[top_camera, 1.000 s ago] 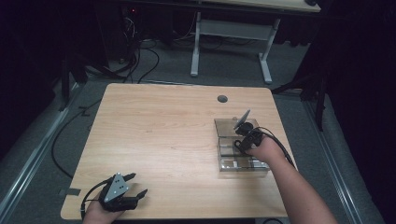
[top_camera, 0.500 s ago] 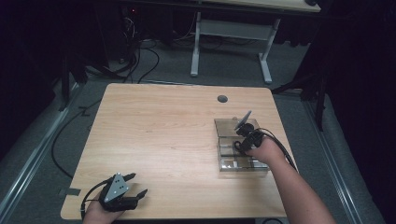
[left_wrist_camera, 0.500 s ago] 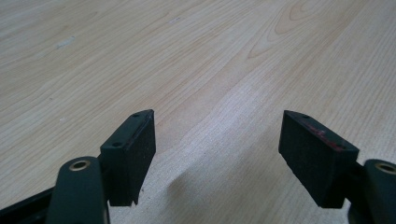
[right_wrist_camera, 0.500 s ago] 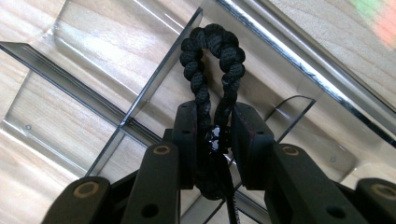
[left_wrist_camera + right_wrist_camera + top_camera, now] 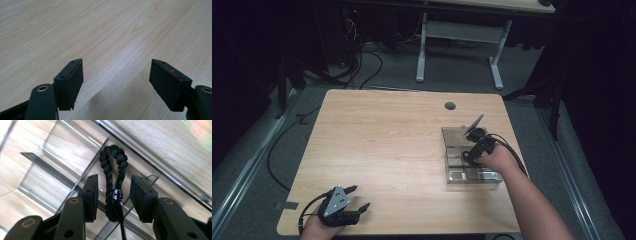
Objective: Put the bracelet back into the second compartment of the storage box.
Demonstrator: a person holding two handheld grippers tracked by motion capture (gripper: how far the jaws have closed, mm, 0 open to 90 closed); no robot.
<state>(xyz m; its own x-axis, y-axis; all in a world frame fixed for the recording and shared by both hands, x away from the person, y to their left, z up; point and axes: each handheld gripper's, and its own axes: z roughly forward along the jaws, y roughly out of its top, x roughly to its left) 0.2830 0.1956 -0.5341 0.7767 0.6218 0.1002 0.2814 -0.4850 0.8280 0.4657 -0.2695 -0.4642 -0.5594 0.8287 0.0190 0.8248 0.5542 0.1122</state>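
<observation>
1. Black braided cord loop point(image 5: 113, 171) hangs between your right tongs point(image 5: 113, 195), over the clear plastic box point(image 5: 469, 175) on the bench point(image 5: 392, 140).
2. Your right tongs have moved only a tiny bit in the last second. They are apart, and the pads are not squeezing the cord, so it looks let go or not yet grabbed.
3. Your left tongs point(image 5: 116, 80) stay wide apart and empty, low at the near bench edge.
</observation>
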